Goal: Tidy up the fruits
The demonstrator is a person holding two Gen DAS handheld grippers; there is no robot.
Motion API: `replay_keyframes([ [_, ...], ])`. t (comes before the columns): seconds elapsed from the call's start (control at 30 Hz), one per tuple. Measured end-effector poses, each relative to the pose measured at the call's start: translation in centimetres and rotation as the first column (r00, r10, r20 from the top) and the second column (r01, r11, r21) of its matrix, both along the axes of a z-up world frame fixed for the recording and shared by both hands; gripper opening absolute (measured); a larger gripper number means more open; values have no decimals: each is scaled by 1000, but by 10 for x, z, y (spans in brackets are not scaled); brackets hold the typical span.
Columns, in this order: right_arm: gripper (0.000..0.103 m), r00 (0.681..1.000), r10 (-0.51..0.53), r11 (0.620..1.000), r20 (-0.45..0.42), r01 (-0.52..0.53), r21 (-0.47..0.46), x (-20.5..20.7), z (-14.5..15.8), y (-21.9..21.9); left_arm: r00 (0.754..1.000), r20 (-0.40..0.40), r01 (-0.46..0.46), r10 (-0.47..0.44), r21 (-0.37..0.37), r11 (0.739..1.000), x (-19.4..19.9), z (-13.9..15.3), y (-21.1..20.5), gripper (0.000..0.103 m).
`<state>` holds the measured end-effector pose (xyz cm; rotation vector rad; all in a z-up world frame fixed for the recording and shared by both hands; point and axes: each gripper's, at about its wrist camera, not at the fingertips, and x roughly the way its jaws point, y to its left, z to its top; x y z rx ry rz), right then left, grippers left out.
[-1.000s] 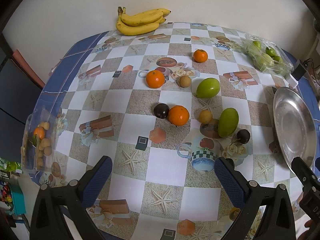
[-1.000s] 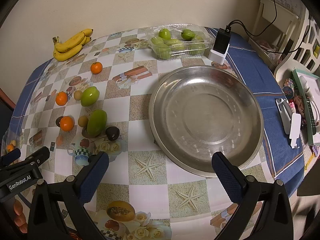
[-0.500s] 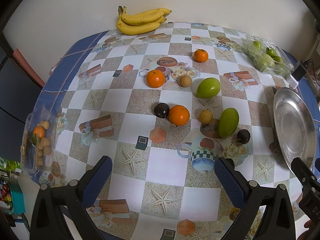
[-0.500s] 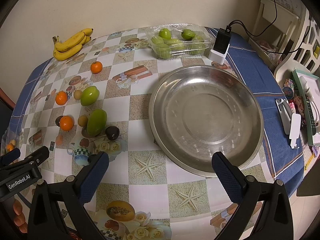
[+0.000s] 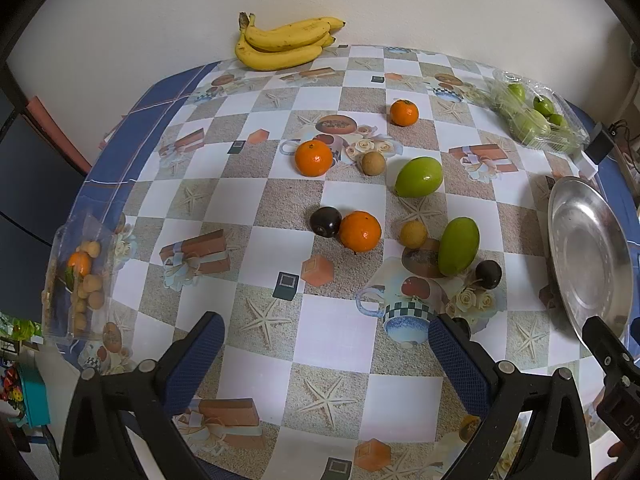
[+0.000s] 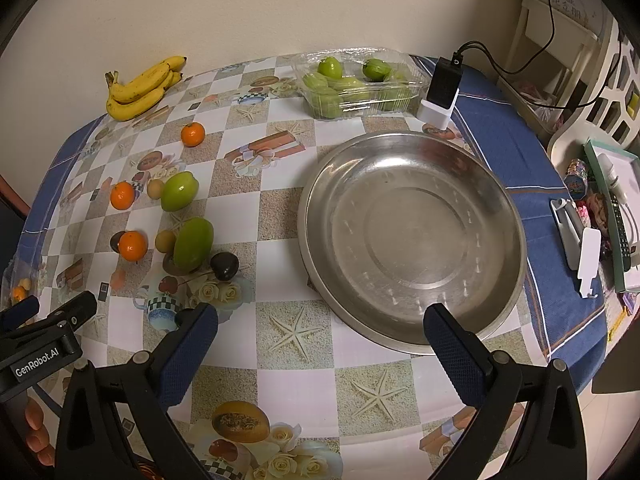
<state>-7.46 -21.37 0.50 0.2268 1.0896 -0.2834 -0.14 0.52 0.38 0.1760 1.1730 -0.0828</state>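
Clearly nothing has been gathered yet: the loose fruit lies in a scatter across the middle of the surface point(image 5: 332, 332), while the steel tray point(image 6: 516, 216) toward the right edge holds nothing. Two green mangoes point(image 5: 458, 245) sit among three oranges point(image 5: 360, 231), two dark plums point(image 5: 325, 221) and two small tan fruits point(image 5: 413, 234). One plum touches the middle orange, and the nearer mango lies just beside a tan fruit and the other plum point(image 5: 488, 274).

That crowding is the main hazard, I judge. A claw closing on one round fruit could nudge its neighbour and send it rolling over the smooth cloth, possibly off the near edge. The mangoes are smooth and tapered, so a grip near an end might squeeze them out.

Bananas point(image 5: 286, 42) rest at the far edge against the wall; a clear box of green fruit point(image 6: 356, 84) sits at the far right corner, next to a charger point(image 6: 442, 92) whose cable could snag.

The left claw point(image 5: 326, 354) and right claw point(image 6: 320, 344) both hover spread wide, holding nothing, above the near edge.
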Motion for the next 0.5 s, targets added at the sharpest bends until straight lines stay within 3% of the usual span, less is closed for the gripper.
replay_keyframes([
  [0.5,102,1000,21,1000,10,-22,12,1,0,3,1000,-26,-3,3,-24,1000,3,-2,2,103],
])
